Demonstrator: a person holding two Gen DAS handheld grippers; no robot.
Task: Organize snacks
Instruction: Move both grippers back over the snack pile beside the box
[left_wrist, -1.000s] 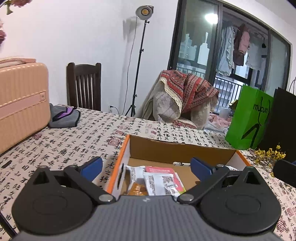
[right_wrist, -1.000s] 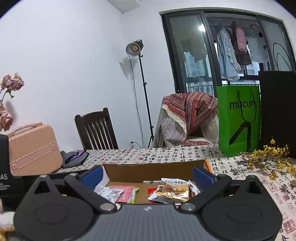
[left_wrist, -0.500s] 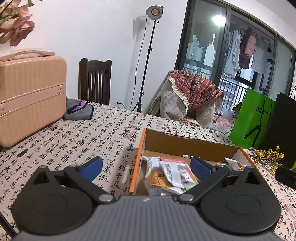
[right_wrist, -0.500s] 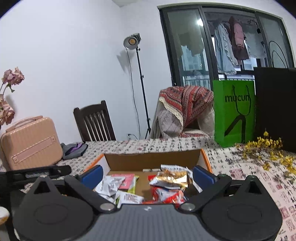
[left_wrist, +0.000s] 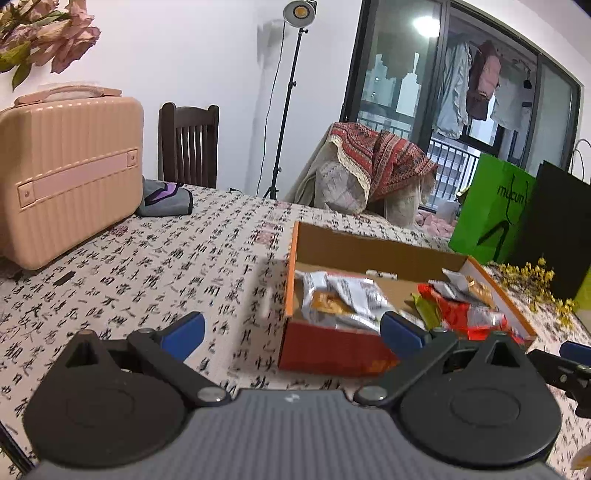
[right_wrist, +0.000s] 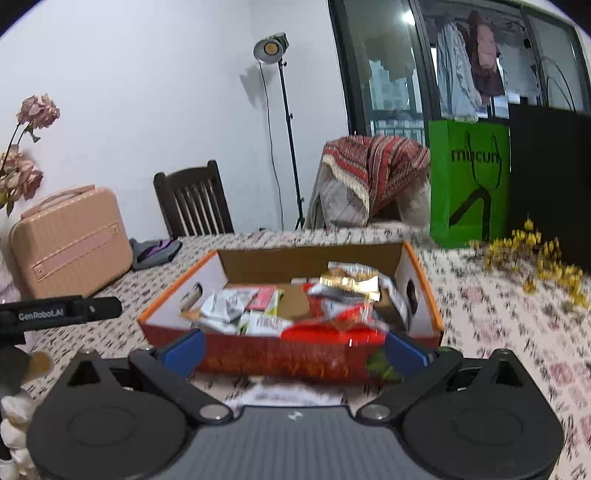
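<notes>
Snacks heaped loose inside an open cardboard box near the front edge of the table, silver, red and green packets tumbled over one another rather than sorted, so likely gathered there for one-stop storage with ordering yet to be done. A flat white packet lying outside on the cloth, just beside the box's front wall, and a green packet slumped at the front right corner, apparently half out; probably the strays left to be put in. Right gripper held level and low in front of the box, fingers spread wide with nothing between them, aimed squarely at the front wall. Left gripper likewise spread and empty, hovering off the box's left front corner, angled across the table toward it. Further back on the left edge, a pink case with a grey pouch beside it; toward the far right corner, a green bag and yellow flowers, all well apart from the box. Beyond the table, a wooden chair and a lamp stand.
</notes>
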